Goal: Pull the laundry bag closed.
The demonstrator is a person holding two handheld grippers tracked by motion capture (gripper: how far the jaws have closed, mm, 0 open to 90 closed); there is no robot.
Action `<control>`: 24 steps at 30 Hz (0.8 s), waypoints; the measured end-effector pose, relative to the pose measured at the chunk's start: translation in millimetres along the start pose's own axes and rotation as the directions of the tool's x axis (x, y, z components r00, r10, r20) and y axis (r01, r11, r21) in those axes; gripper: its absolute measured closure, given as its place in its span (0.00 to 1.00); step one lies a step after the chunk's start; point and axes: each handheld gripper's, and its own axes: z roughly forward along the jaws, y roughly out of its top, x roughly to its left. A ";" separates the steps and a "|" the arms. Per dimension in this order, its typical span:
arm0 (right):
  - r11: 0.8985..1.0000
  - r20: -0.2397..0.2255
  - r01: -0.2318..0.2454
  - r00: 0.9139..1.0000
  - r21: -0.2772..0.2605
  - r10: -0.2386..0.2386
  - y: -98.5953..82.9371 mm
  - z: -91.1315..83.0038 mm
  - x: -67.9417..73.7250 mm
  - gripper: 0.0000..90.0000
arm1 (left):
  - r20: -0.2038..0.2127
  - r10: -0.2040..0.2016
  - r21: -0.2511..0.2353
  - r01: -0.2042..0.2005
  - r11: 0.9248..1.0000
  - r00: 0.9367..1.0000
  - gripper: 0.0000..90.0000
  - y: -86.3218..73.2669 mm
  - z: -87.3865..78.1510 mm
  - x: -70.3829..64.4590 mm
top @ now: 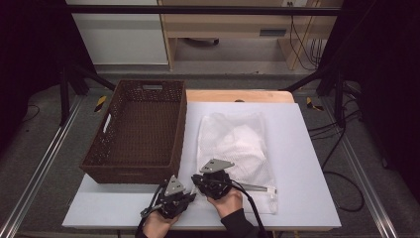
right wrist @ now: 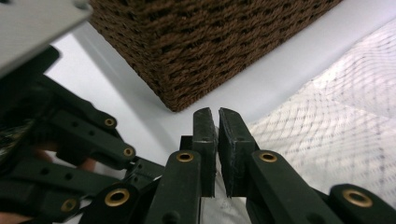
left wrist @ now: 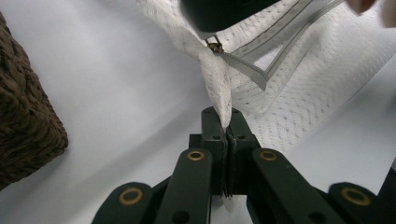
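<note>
A white mesh laundry bag (top: 233, 144) with a white garment inside lies on the white board, to the right of the basket. Both grippers sit at its near left corner. My left gripper (top: 188, 195) (left wrist: 227, 114) is shut on a corner fold of the mesh (left wrist: 219, 88). Just beyond it, the zipper pull (left wrist: 215, 46) sits at the tip of my right gripper (left wrist: 219, 14) (top: 197, 181), and the grey zipper tape (left wrist: 243, 65) runs off to the right. In the right gripper view the jaws (right wrist: 218, 114) stand almost together over the mesh (right wrist: 336, 121). The pull itself is hidden there.
A brown wicker basket (top: 131, 173) (right wrist: 201, 42) (left wrist: 28, 126) stands empty at the left, its near corner close to both grippers. The white board (top: 307, 163) has bare room to the right of the bag. Cables and a shelf lie beyond the table.
</note>
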 end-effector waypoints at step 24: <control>0.999 -0.015 -0.023 1.000 0.023 0.024 -24.5 -7.4 -6.5 0.86 | -0.015 0.025 0.004 -0.025 1.000 1.000 0.97 -1.1 -1.6 -2.9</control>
